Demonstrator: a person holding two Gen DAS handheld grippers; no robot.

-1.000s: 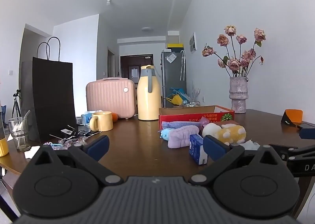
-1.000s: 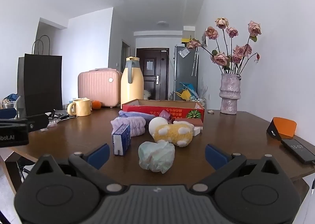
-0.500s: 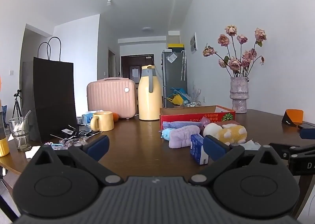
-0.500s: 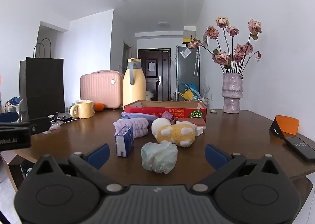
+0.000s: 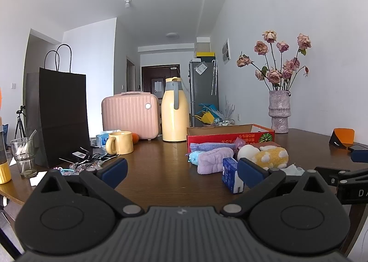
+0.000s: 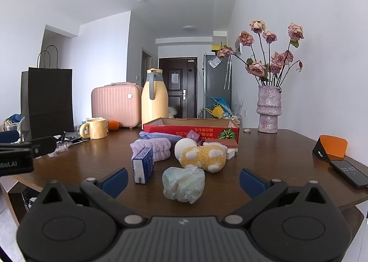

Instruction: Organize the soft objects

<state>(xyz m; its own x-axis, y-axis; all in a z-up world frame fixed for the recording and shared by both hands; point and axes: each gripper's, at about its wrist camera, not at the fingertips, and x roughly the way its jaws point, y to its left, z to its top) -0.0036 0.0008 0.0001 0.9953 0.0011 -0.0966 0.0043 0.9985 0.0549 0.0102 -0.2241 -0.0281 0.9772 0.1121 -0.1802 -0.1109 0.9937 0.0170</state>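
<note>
- Between my right gripper (image 6: 183,181) fingers, spread wide and empty, sits the crumpled pale-green soft wad (image 6: 183,184) on the brown wooden desk (image 6: 276,160), dead ahead and near.
- My left gripper (image 5: 182,171) is equally wide and empty; the wad lies off to its right, so I judge the right the nearer.
- Beyond it: yellow spotted plush (image 6: 203,155), lilac fluffy towel (image 6: 153,148), then the red cardboard box (image 6: 191,128), likely the destination.
</note>
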